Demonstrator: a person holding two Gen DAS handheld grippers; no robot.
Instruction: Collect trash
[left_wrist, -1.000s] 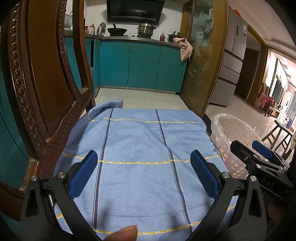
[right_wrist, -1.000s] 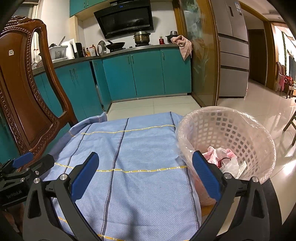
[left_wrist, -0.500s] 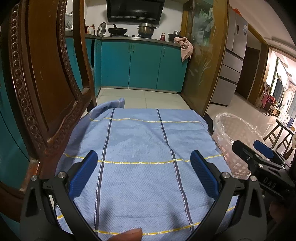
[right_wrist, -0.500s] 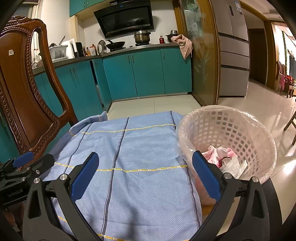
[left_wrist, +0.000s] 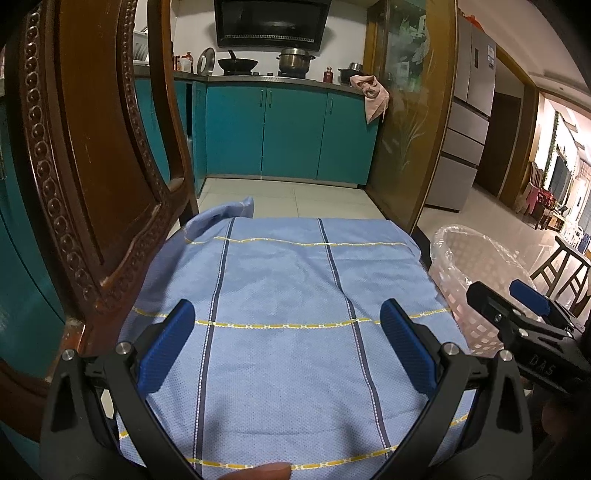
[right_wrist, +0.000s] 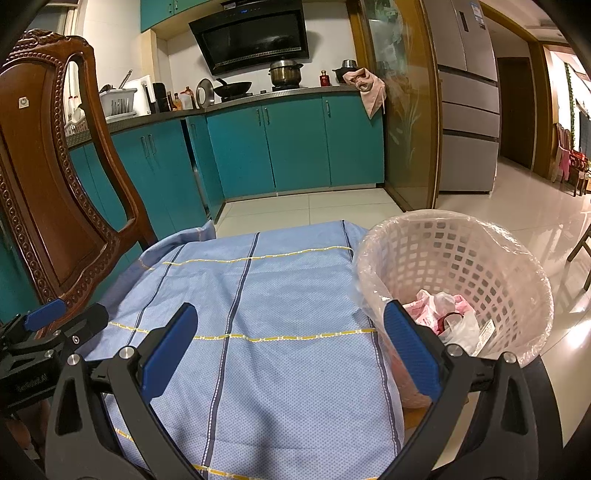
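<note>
Trash (right_wrist: 448, 319) lies in the basket (right_wrist: 480, 251), beyond the right gripper's (right_wrist: 290, 343) spread jaws.

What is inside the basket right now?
The basket holds crumpled pink and white plastic wrappers near the bottom. The right gripper's finger covers part of the pile.

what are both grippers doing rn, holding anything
Left gripper: open, holding nothing, above the blue cloth.
Right gripper: open, holding nothing.
</note>
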